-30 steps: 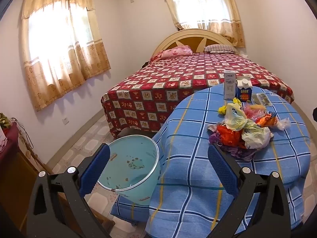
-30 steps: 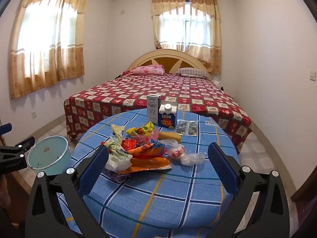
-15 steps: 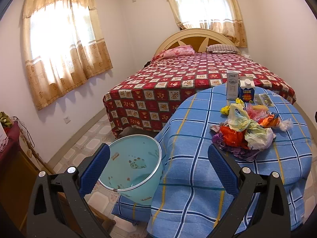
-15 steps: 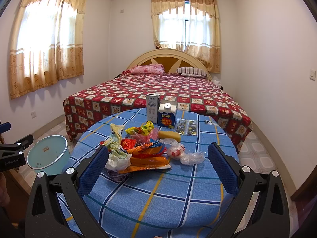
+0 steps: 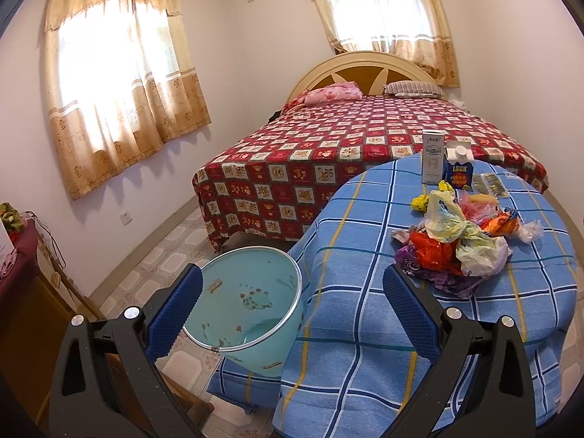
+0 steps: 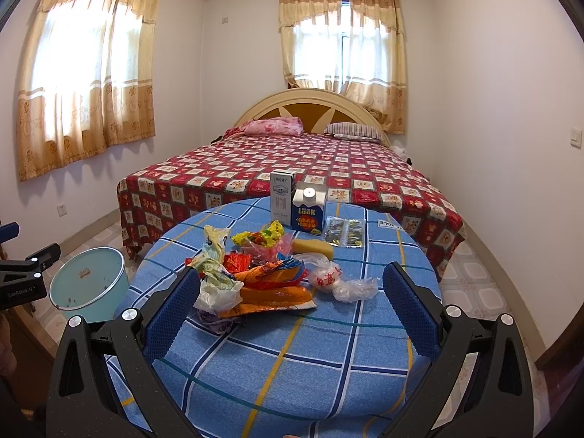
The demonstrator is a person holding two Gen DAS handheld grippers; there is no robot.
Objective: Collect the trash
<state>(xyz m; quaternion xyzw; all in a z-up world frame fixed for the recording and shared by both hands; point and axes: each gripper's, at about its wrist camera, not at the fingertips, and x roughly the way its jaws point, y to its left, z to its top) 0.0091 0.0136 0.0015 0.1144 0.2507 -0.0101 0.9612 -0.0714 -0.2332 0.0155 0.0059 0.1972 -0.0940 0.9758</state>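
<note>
A heap of crumpled plastic bags and wrappers (image 6: 252, 281) (image 5: 456, 244) lies on a round table (image 6: 328, 357) (image 5: 365, 255) under a blue checked cloth. A pale blue bin (image 5: 252, 303) (image 6: 89, 284) stands on the floor at the table's left side. My left gripper (image 5: 292, 292) hangs open above the bin and the table's left edge, holding nothing. My right gripper (image 6: 292, 292) is open too, just short of the heap, nothing between its fingers. The left gripper's black body (image 6: 25, 273) shows at the left edge of the right wrist view.
Two cartons, a white one (image 6: 281, 197) and a blue one (image 6: 308, 211), stand at the table's far edge beside a yellow sponge (image 6: 313, 248) and foil sachets (image 6: 343, 231). Behind is a bed (image 6: 292, 171) with a red quilt. A wooden cabinet (image 5: 22, 292) stands at the left.
The left wrist view has shifted slightly, so the bin and table sit a little further right and lower. The right gripper has barely moved. Both stay open.
</note>
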